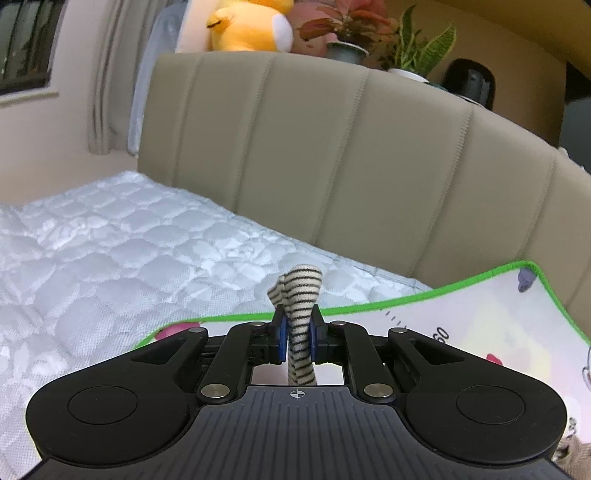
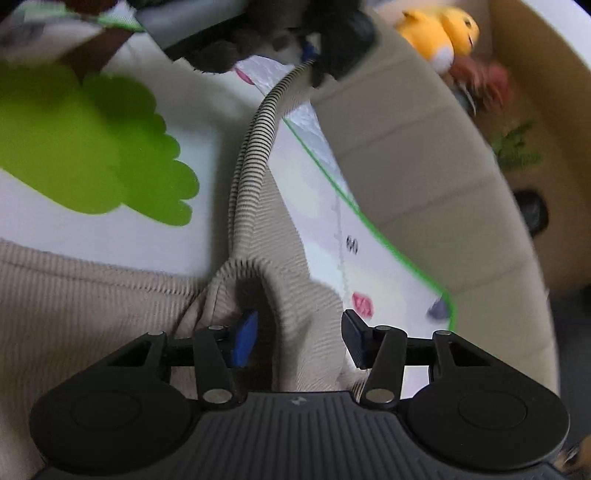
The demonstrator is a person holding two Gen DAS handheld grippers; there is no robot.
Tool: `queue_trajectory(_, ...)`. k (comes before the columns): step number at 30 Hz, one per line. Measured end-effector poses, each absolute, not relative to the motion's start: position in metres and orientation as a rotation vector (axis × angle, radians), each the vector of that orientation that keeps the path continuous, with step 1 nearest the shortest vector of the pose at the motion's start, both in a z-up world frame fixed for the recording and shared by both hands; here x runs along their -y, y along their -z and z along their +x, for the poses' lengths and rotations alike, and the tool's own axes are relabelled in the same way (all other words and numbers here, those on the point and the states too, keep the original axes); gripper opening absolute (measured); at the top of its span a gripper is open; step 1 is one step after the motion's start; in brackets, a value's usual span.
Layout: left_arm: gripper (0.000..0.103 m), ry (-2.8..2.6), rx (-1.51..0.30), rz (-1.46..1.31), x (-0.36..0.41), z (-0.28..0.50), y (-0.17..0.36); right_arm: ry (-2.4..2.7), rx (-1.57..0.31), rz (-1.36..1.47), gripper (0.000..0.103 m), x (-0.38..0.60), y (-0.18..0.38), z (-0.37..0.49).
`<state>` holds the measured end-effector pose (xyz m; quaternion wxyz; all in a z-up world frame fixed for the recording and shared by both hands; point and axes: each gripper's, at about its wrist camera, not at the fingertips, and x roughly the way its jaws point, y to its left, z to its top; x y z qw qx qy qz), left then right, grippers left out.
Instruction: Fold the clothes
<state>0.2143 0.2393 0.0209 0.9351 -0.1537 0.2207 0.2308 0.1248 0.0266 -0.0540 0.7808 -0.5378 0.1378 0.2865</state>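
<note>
My left gripper [image 1: 298, 334] is shut on the striped trim [image 1: 301, 291] of a beige garment, held above the play mat [image 1: 480, 306]. In the right wrist view the beige ribbed garment [image 2: 74, 306] lies on the mat [image 2: 207, 229], and its black-striped edge [image 2: 255, 147] runs taut up to the left gripper [image 2: 325, 48] at the top. My right gripper [image 2: 299, 336] is open, with a raised fold of the garment [image 2: 306, 325] between its fingers.
A white quilted mattress [image 1: 110, 251] lies under the mat, with a padded beige headboard [image 1: 332, 166] behind. A yellow plush toy [image 1: 251, 26] and potted plants [image 1: 351, 33] stand on the ledge above. The mat has a green tree print [image 2: 92, 155].
</note>
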Motion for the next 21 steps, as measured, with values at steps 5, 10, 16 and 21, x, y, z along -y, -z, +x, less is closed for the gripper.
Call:
queue_trajectory(5,0.012,-0.466,-0.457,-0.247,-0.232,0.214,-0.016,-0.547,-0.433,-0.725,0.009,-0.014,0.007,0.170)
queue_trajectory(10,0.014,-0.504,-0.467,-0.298,-0.248,0.208,-0.016,-0.221,-0.431,-0.153,0.008,0.128,-0.070,0.196)
queue_trajectory(16,0.020,-0.568,-0.461,-0.350,-0.251,0.210,-0.014,0.214,-0.460,0.208,0.012,0.296,-0.061,0.181)
queue_trajectory(21,0.050,-0.597,-0.450,-0.318,-0.249,0.206,-0.014,0.373,-0.562,0.326,0.019,0.356,-0.016,0.172)
